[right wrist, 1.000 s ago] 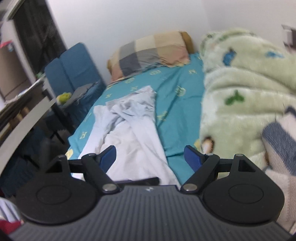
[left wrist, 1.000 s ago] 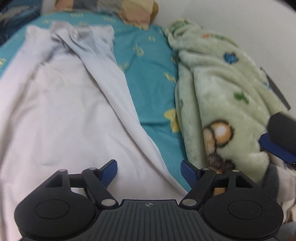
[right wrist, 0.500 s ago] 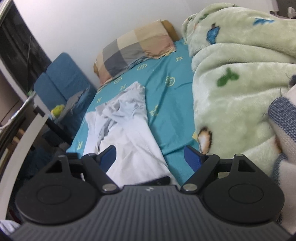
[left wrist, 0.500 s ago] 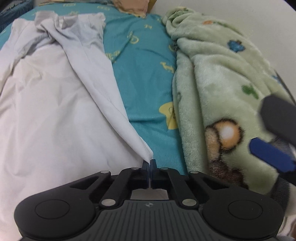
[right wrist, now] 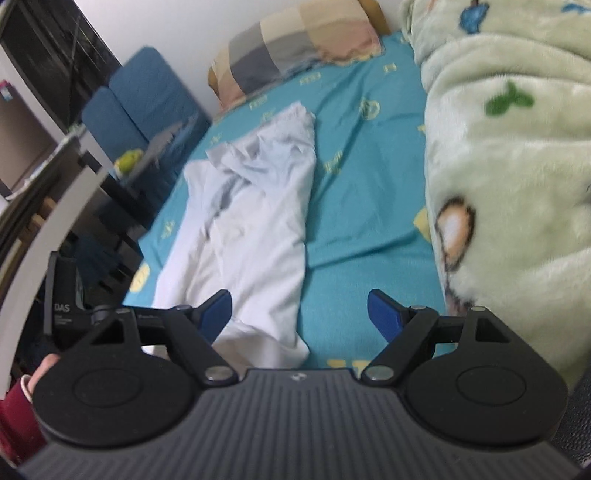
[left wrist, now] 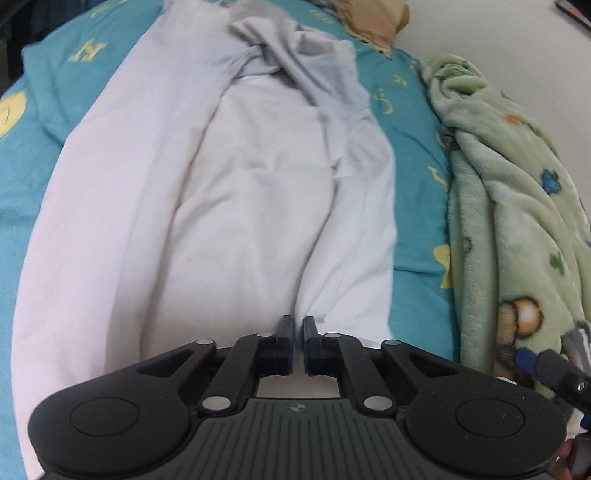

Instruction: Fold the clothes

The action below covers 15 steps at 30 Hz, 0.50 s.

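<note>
The white garment [left wrist: 236, 206] lay lengthwise on the teal bed sheet [left wrist: 413, 155]. The left gripper [left wrist: 298, 328] had its jaws clenched, apparently pinching the garment's near hem. The right gripper [right wrist: 300, 314] hovered with jaws released beside the green blanket [right wrist: 509, 177].

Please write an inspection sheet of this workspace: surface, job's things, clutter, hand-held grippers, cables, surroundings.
Surface: bed with teal sheet, yellow print.
Job's things: white garment lying lengthwise, far end bunched, near corner pinched.
Clutter: green fleece blanket heaped beside the garment; checked pillow at the head.
Grippers: left hand-held gripper shut on the garment's near edge; right hand-held gripper open, above the garment's near end.
Cables: nothing seen.
Surroundings: blue seat, white wall, red sleeve.
</note>
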### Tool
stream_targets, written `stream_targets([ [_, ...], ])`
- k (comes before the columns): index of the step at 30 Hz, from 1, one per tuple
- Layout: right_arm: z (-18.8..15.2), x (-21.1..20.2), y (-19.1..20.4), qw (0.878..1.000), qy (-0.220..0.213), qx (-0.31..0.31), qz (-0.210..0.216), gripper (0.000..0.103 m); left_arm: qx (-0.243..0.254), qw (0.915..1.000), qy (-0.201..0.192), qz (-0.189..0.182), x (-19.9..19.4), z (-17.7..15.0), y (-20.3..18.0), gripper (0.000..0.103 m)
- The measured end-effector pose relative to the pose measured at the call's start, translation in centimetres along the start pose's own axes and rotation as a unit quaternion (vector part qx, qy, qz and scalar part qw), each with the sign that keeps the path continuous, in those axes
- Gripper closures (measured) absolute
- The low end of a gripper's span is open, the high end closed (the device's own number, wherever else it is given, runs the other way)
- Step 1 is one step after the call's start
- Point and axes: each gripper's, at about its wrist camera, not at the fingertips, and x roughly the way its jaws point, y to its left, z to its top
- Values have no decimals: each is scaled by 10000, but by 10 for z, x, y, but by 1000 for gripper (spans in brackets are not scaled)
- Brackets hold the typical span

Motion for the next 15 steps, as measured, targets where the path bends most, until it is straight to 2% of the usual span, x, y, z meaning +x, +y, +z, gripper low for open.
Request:
stream_targets([
  [1, -1, 1, 0, 10000, 29, 8, -20, 21, -82, 9999, 44, -127, 1, 1, 4, 93],
  [5, -2, 3, -2, 10000, 63, 26, -59, 21, -60, 9987, -30, -496, -9, -4, -5, 62],
  [9, -2, 8, -4, 9998, 158, 112, -92, 21, -280, 9956, -12, -898, -29, -30, -20, 52],
  [11, -2, 6, -5, 9996, 53, 156, -224, 21, -313, 9940, 63, -1045, -35, -44, -31, 43],
  [15, -3, 0, -5, 9985, -215, 186, -478, 21, -439, 9907, 127, -1279, -36, -64, -51, 40],
])
